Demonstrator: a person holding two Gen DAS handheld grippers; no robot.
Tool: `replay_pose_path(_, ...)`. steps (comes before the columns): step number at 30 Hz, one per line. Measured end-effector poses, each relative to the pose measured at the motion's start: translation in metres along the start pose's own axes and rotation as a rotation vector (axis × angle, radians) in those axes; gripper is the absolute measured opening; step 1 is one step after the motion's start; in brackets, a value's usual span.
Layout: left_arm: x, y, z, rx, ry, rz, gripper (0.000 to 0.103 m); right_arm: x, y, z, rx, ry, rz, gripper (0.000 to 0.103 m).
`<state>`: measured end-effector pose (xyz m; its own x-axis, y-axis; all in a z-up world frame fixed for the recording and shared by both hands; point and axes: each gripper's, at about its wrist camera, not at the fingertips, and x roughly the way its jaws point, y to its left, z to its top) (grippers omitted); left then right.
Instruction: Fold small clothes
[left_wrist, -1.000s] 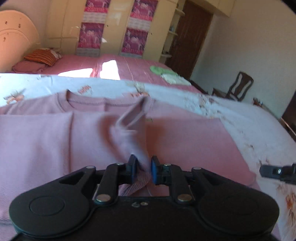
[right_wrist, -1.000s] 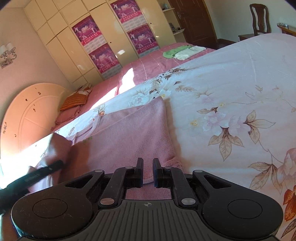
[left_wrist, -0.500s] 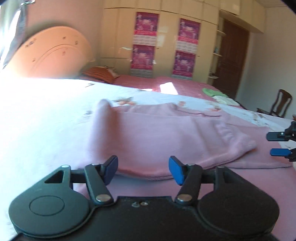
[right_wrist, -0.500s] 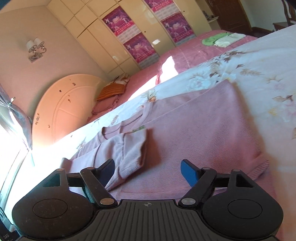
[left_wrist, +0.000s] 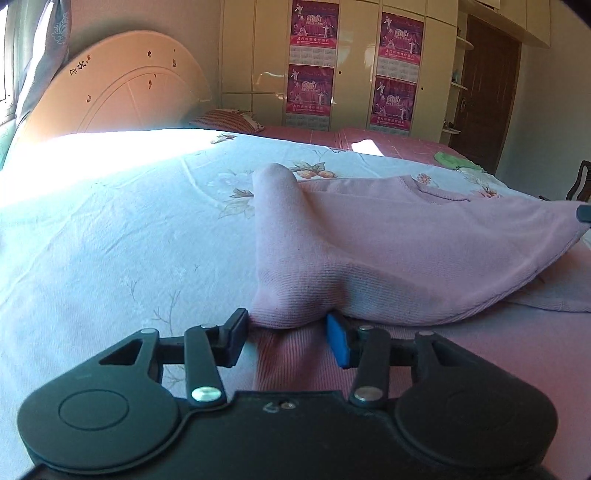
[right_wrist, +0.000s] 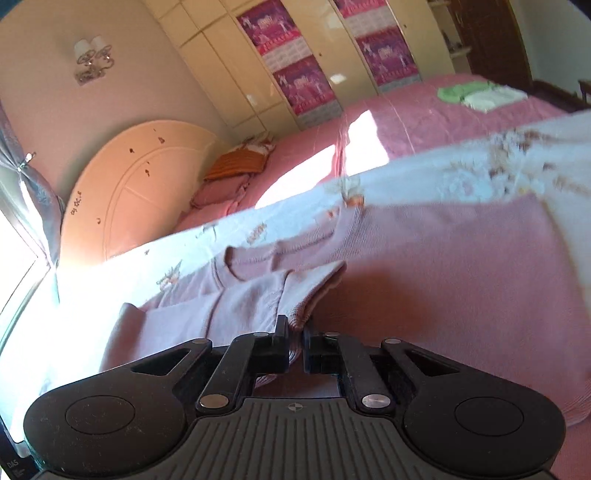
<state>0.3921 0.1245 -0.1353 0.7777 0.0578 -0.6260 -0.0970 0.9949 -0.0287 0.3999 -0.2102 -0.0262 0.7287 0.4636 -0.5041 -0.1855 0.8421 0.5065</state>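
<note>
The pink sweater (left_wrist: 388, 258) lies spread on the floral bedspread (left_wrist: 110, 229), its neckline toward the headboard (left_wrist: 122, 92) and one side folded over onto its body. At the sweater's near edge, a bunched fold of knit sits between the jaws of the left claw (left_wrist: 286, 334); the jaws are closing, and the dark left pad already touches the bulge while the blue right pad (left_wrist: 338, 343) sits at its other side, contact there hard to judge. In the right wrist view the same sweater (right_wrist: 461, 277) shows a folded flap whose ribbed edge runs down into the right claw (right_wrist: 295, 349), which is clenched on that cloth with its jaws nearly together. At the sweater's right edge in the left view, a dark tip of the right claw (left_wrist: 583, 213) pokes in. Beyond the sweater, past the floral bedspread, are a pink cover (right_wrist: 443, 118) with green and white cloths (right_wrist: 476, 94), a striped pillow (left_wrist: 229, 120) by the headboard, and wardrobe doors with posters (left_wrist: 314, 62).
</note>
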Motion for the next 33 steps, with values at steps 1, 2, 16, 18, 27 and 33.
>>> replay_pose_path(1,0.000,0.000,-0.001,-0.001,-0.002,-0.006,0.041,-0.009,0.003,0.003,-0.034,-0.035,-0.012,0.006)
replay_pose_path(2,0.001,0.001,-0.002,-0.002,0.002,-0.009,0.037,-0.014,0.003,0.003,-0.066,-0.047,-0.041,0.006)
replay_pose_path(16,-0.003,0.015,-0.004,-0.017,0.033,-0.048,0.034,-0.007,-0.033,-0.038,0.002,0.088,-0.124,0.006)
replay_pose_path(18,-0.012,0.020,-0.005,-0.036,0.025,-0.046,0.033,-0.006,-0.034,-0.038,0.010,0.096,-0.126,0.006)
replay_pose_path(27,0.002,-0.017,0.014,0.052,0.033,-0.135,0.049,0.001,-0.039,-0.051,0.019,0.139,-0.160,0.006)
replay_pose_path(33,0.008,-0.016,0.021,0.084,0.015,-0.163,0.051,-0.022,-0.045,-0.036,0.029,0.057,-0.186,0.057)
